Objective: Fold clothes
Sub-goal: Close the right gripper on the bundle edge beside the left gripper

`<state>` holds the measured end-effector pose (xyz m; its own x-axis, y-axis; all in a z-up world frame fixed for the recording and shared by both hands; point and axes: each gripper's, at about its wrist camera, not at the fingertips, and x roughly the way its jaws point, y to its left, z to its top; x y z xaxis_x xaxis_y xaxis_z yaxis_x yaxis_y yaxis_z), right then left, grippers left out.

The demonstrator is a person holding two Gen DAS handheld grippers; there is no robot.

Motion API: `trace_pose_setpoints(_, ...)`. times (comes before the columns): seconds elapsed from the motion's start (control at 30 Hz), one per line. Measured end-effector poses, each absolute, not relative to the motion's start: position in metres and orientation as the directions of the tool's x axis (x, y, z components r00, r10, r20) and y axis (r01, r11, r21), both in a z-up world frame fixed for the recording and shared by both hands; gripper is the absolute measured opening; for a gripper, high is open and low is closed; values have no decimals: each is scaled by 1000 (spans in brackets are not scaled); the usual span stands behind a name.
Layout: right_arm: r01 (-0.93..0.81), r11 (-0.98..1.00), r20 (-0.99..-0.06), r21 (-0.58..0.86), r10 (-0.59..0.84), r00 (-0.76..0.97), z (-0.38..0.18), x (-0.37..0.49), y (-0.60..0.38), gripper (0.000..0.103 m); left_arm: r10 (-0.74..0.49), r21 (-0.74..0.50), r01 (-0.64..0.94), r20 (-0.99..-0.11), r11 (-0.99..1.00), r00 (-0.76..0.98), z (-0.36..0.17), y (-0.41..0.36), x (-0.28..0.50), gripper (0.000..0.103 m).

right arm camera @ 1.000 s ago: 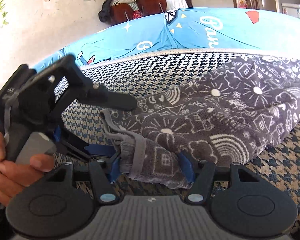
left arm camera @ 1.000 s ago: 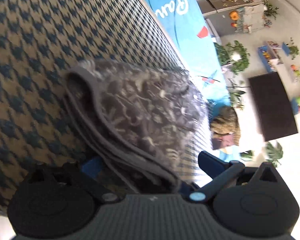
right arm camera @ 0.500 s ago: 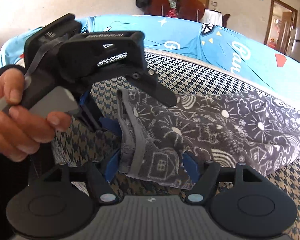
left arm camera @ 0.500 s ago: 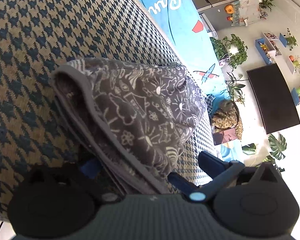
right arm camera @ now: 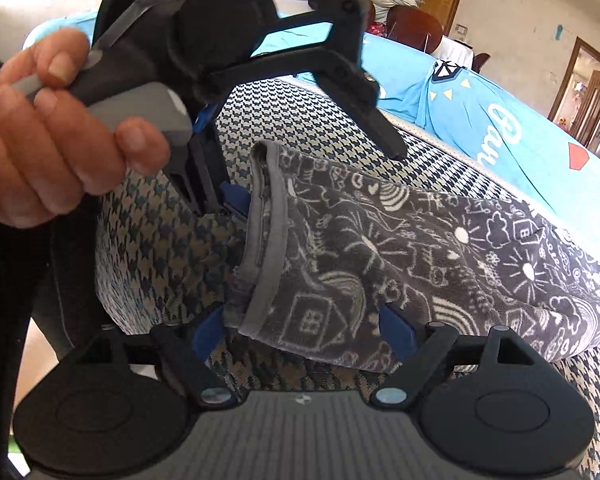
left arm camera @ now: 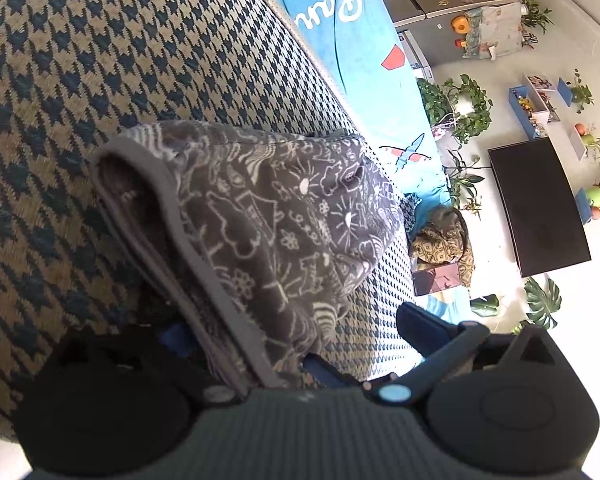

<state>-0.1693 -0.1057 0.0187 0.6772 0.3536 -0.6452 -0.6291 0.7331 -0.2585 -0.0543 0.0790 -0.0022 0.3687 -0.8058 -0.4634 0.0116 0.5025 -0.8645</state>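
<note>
Here, a houndstooth-patterned cover point(right arm camera: 300, 120) in dark blue and tan is spreading across the whole near surface, and a bright blue sheet point(right arm camera: 480, 120) with white lettering is lying along its far edge; on the cover a folded grey garment point(right arm camera: 440, 256), printed with white doodles of houses and suns, is resting, its banded hem end turned toward both cameras; the left claw point(left arm camera: 292, 344) is standing wide open around that hem end, one blue pad half hidden under the folded layers and the other hanging well clear on the open side, so nothing is being pinched there; a hand point(right arm camera: 56, 136) is gripping the left claw's grey handle at the upper left of the right wrist view; the right claw point(right arm camera: 304, 330) is opening at this moment, its blue fingertips point(right arm camera: 394, 330) flanking the near corner of the garment, which is lying between them on the cover; the pads are sitting just beside the cloth rather than squeezing it.
</note>
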Motion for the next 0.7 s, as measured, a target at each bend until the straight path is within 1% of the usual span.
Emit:
trace_pose_setpoints(0.13,-633,698,-622,-334,341,705,12,-171,-98,85,-804,-867,-14,-469,499,365,0,77,-50,103)
trace_pose_setpoints(0.3,-623,666,-617,-410,300,727,0,-171,-91,85,-803,-869,-47,-475,493,361,0,74,-43,103)
trace_pose_setpoints(0.5,-622,650,-608,-437,295,737,-2,-173,-89,89,-794,-859,-64,-496,508,351,5,63,-31,103)
trace_pose_setpoints(0.7,-527,656,-536,-541,213,817,-8,-166,-87,90,-787,-850,-71,-512,522,344,11,57,-27,103)
